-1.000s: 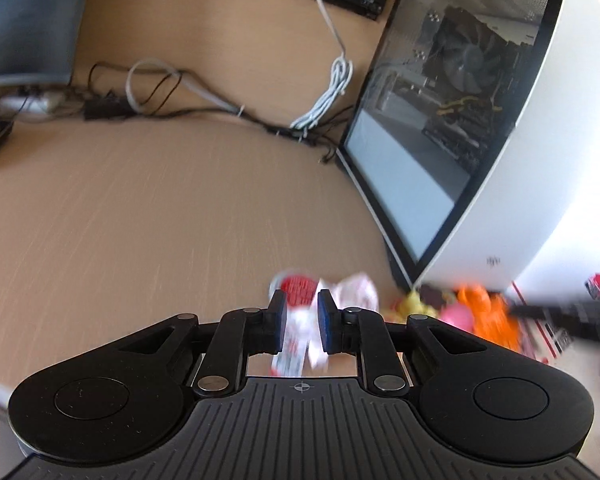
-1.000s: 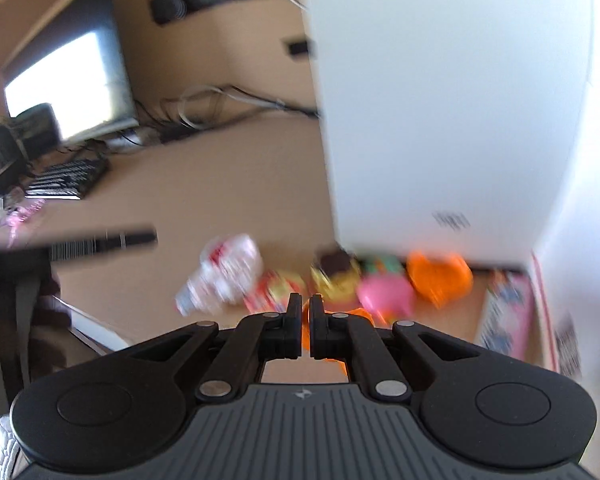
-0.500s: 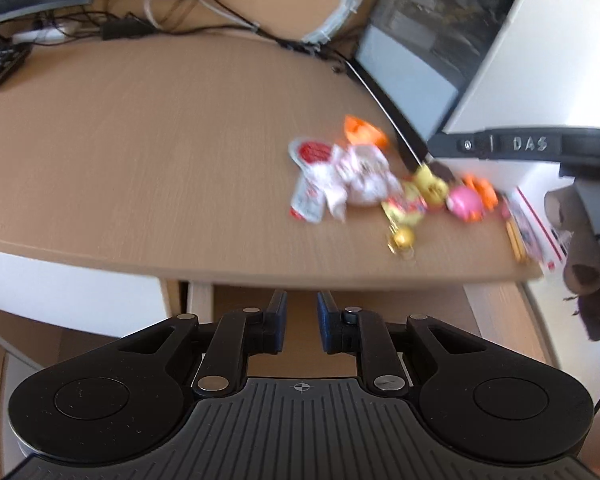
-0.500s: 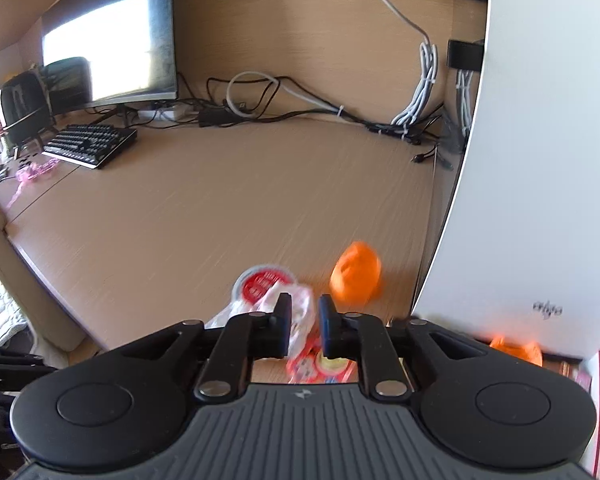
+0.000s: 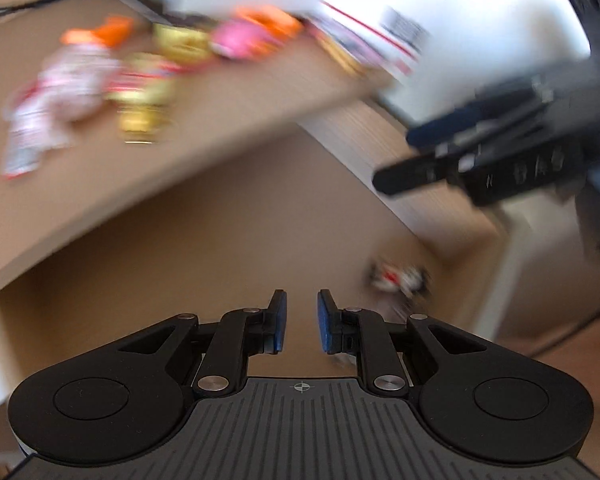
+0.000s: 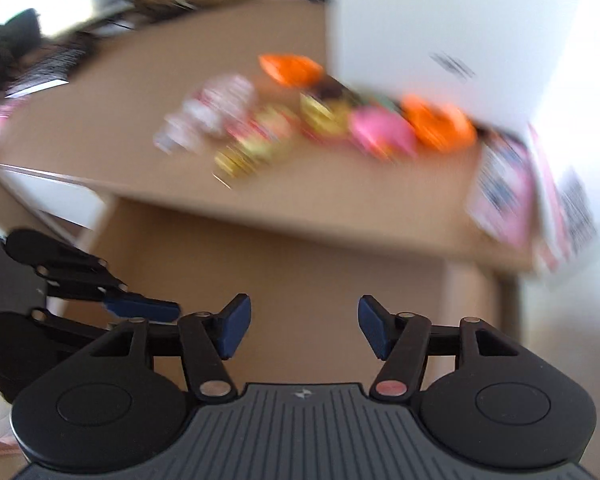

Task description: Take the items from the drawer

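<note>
Left wrist view: down at the bottom centre, left tool (image 5: pixel 299 320), blue pads (image 5: pixel 280 320) drawn almost together, only a thin gap, nothing in it. Aimed steeply down into the open drawer (image 5: pixel 220 248), brown floor right beyond the tips. Just right of the tips, a small red-and-white packet (image 5: pixel 400 276), blurred, seemingly lying on the drawer floor near the right wall. Higher up, the table (image 5: pixel 240 92) edge cutting across the frame on a slant. On it, upper left, a smeared heap: white-and-red wrappers (image 5: pixel 60 80), a gold piece (image 5: pixel 144 112), a pink one (image 5: pixel 240 40), something orange (image 5: pixel 108 32). Too blurred to name any closer. Over at the right edge, the right tool (image 5: pixel 420 160), a dark streak reaching in from the side.

Right wrist view: right tool at bottom centre, jaws just now swinging apart, standing wide, nothing between them. Same drawer floor straight ahead, bare in this view. Left tool poking in at the lower left, well below the table edge. Above, the heap again in mid-frame, orange and pink nearest a big white case (image 6: pixel 440 12) in the upper right. A pink printed box (image 6: pixel 504 188) at the right, lying on the table beside the case. Keyboard (image 6: pixel 48 68) a dark blur, upper left.
</note>
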### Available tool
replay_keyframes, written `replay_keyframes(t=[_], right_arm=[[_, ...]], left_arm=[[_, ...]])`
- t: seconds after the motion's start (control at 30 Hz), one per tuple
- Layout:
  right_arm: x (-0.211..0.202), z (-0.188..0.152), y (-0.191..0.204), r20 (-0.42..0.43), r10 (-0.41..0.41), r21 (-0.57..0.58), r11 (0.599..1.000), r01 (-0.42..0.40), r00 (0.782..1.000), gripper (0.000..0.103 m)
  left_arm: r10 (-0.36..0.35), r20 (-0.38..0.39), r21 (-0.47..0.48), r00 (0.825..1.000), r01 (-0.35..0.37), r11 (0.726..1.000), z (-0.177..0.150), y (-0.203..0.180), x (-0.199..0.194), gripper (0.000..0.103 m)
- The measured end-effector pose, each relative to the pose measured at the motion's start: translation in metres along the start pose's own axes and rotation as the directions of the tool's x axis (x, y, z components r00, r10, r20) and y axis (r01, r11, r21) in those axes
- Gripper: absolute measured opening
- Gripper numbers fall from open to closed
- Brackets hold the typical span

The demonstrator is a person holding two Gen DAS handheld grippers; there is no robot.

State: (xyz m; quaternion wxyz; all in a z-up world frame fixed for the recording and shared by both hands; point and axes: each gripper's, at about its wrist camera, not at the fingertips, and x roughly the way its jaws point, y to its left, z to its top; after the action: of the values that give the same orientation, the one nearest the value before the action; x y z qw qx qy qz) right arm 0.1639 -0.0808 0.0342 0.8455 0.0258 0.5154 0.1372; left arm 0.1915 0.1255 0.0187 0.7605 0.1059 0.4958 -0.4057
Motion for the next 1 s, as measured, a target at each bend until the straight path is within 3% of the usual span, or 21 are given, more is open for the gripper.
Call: replay_keyframes(t=[0.13,0.33,0.5,0.67,0.77,0.9,0.93,1.0], right_arm=[[-0.019,-0.022,-0.031,0.005,-0.016,0.111,0.994,0.016,1.000,0.060],[-0.038,-0.027,-0.043,0.055,-0.028,0.150,0.988,0.020,0.998,0.060],[-0.035,-0.023,-0.042,0.063,-0.039,0.138,0.990,0.030,0.997,0.059],[-0.033,-0.021,-0.049,0.063,-0.052,0.160,0.986,0.041,0.997,0.059],[-0.035,-0.020,-0.049,0.082,-0.028,0.154,0.988,0.015,0.996,0.059],[-0.040,-0.021,-0.044,0.153,0.025,0.121,0.992,-0.044,0.988,0.059],[-0.044,-0.022,-0.043,0.184,0.054,0.111,0.991,-0.075,0.981,0.059],[-0.049,-0.022,-0.040,0.225,0.108,0.086,0.988,-0.130,0.968,0.059]], left_arm=[[-0.089,-0.142,0.160,0.986,0.111,0.981,0.013,-0.027,0.040,0.018],[-0.076,-0.292,0.342,0.953,0.178,0.923,0.021,-0.061,0.095,0.018],[-0.192,-0.367,0.285,0.910,0.306,0.908,0.025,-0.060,0.117,0.013],[-0.280,-0.428,0.147,0.859,0.372,0.917,0.023,-0.046,0.137,0.019],[-0.271,-0.415,0.110,0.869,0.343,0.933,0.018,-0.038,0.142,0.040],[-0.234,-0.370,0.088,0.899,0.285,0.954,0.010,-0.036,0.142,0.049],[-0.207,-0.349,0.082,0.914,0.249,0.965,0.008,-0.035,0.142,0.048],[-0.017,-0.296,0.174,0.955,0.072,0.982,0.003,-0.036,0.143,0.012]])
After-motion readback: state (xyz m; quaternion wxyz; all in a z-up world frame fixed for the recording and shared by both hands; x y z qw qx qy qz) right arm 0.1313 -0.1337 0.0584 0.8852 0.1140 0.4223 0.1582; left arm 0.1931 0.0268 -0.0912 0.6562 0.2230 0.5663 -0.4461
